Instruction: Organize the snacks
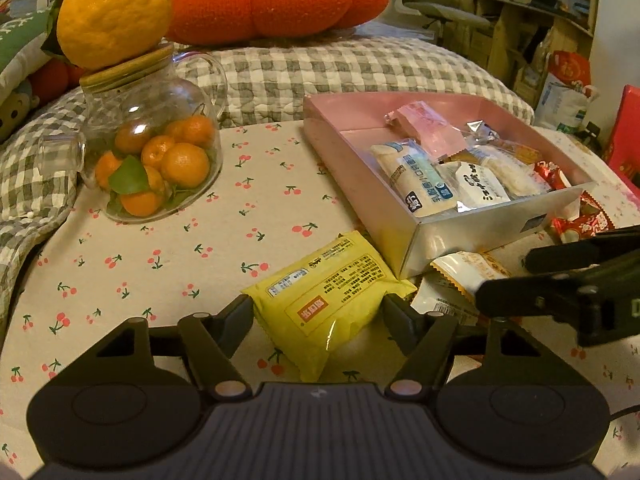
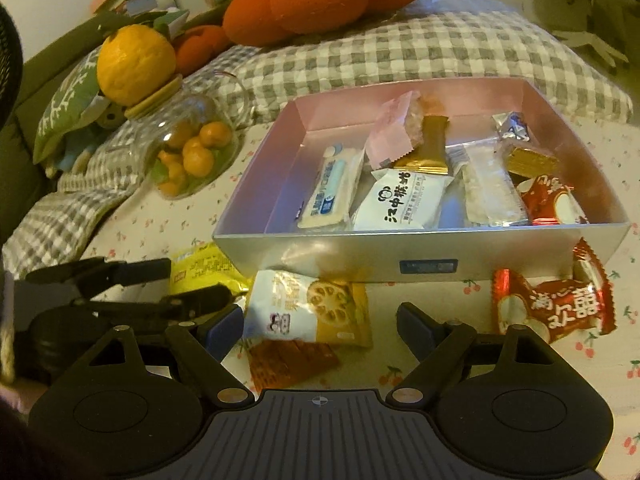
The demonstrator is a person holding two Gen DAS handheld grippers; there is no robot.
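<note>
Now – left gripper (image 1: 318,312) (apparently) pinching yellow packet (image 1: 328,296); right gripper (image 2: 320,320) open

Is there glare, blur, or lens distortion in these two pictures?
Left wrist view: glare on the glass jar and yellow packet; dark fisheye corners. Right wrist view: warm dim light, softer focus, the box rim bows.

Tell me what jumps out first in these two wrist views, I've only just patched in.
The pink box, half full of wrapped snacks, sits mid-table. The left gripper straddles a yellow packet near the box's corner, and the right gripper hovers open over a white-and-orange packet before the box. A big yellow citrus balances on a glass jar of small oranges at far left.
</note>
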